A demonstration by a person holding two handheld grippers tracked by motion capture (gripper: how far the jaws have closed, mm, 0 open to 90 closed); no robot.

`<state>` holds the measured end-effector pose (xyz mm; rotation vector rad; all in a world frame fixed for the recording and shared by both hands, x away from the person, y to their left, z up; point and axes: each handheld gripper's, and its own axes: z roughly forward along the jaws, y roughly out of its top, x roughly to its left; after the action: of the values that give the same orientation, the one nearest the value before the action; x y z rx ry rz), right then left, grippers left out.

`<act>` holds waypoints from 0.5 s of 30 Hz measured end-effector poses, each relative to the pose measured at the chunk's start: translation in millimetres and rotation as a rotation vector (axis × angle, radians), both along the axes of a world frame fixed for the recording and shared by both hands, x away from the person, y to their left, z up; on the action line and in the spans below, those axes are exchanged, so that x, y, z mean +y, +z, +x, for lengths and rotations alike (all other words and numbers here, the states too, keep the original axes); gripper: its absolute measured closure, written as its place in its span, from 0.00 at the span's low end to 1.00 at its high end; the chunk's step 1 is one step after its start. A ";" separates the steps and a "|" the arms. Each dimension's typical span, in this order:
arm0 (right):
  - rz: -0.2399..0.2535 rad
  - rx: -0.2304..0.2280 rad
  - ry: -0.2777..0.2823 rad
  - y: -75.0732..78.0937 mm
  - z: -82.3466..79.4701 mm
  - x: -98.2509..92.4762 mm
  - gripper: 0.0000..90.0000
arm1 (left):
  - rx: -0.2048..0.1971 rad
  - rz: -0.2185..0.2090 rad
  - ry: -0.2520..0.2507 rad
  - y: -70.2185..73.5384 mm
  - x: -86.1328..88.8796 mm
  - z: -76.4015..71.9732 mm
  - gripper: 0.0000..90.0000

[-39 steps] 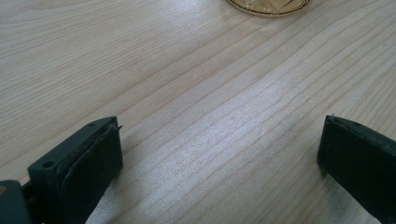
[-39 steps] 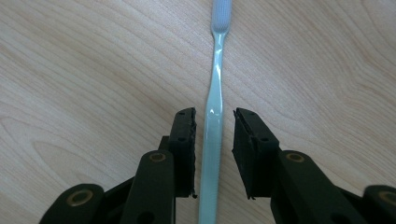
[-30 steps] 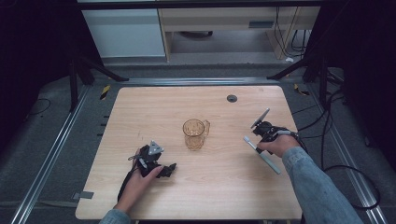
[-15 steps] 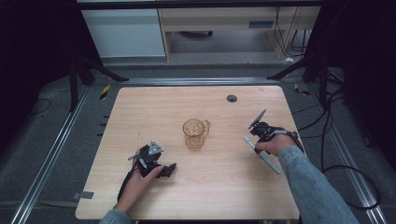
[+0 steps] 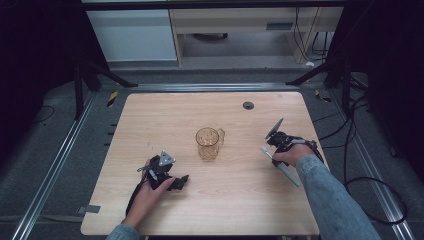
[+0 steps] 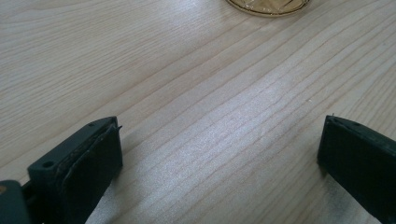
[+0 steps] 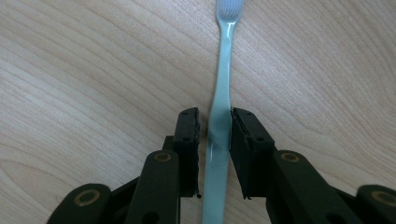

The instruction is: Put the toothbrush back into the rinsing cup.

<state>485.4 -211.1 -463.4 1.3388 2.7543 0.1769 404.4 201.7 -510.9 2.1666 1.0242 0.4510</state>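
I see nothing inside the amber glass mug (image 5: pixel 208 143). My right gripper (image 7: pixel 215 123) clamps the toothbrush (image 7: pixel 223 70), bristles pointing away along its jaws. My left gripper (image 6: pixel 219 144) is open.

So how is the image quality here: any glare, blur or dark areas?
High view: table evenly lit, surroundings dark, slightly soft. Left gripper view: pale sheen on the wood between the jaws, glass mug cut off at the top. Right gripper view: sharp on the toothbrush, its bristles blurred.

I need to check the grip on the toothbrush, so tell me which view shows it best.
The right gripper view: the pale blue toothbrush runs straight up between the right gripper, whose jaws are closed on its handle, bristles at the top edge. The high view shows it small, as a thin stick slanting from that hand over the table.
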 end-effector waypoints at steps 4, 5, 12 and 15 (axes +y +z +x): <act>-0.007 0.008 0.000 -1.0 1.1 1.0 0.81 | 0.000 -0.001 -0.001 0.0 0.0 0.1 0.00; -0.008 0.009 0.000 -1.2 1.4 1.0 0.81 | 0.000 0.000 0.000 0.0 0.0 0.0 0.00; -0.013 0.013 -0.005 -1.8 3.5 -0.1 0.81 | 0.000 0.000 0.000 0.0 0.0 0.0 0.00; -0.008 0.018 -0.012 -1.1 4.0 -0.9 0.82 | 0.001 -0.001 0.000 -0.1 0.0 0.0 0.00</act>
<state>489.4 -212.0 -464.5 1.3608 2.7583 0.1535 404.4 201.7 -511.0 2.1661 1.0241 0.4493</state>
